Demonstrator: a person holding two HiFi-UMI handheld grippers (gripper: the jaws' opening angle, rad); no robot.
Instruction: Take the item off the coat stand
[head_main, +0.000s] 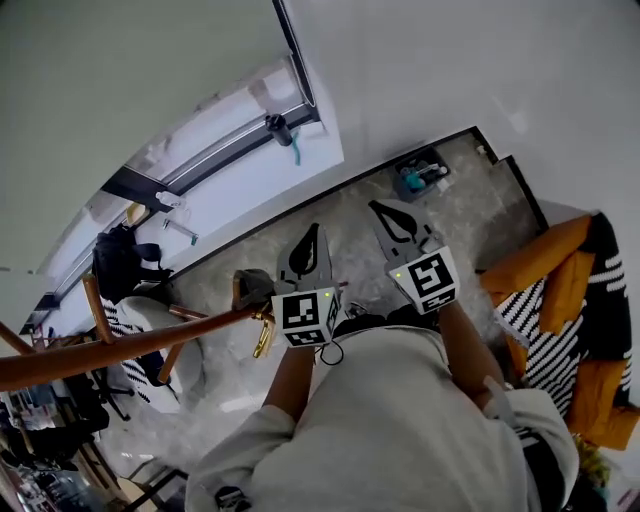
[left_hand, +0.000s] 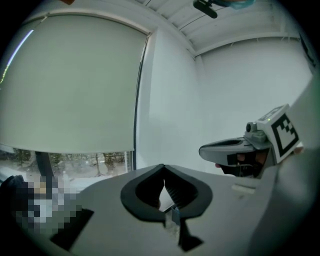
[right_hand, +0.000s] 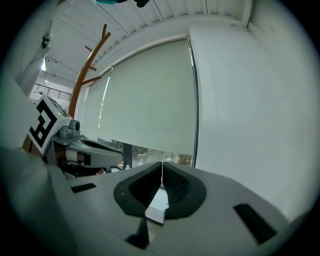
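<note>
Head view — left claw (head_main: 312, 238), right claw (head_main: 385, 213), both closed, coat stand (head_main: 120, 350) leftward

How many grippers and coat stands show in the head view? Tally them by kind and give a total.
Grippers: 2 (left gripper, right gripper)
Wooden coat stand: 1
Total: 3

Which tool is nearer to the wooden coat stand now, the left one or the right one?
Left. The left tool is close beside the coat stand; the right tool is farther away, on the other side of the left tool.
</note>
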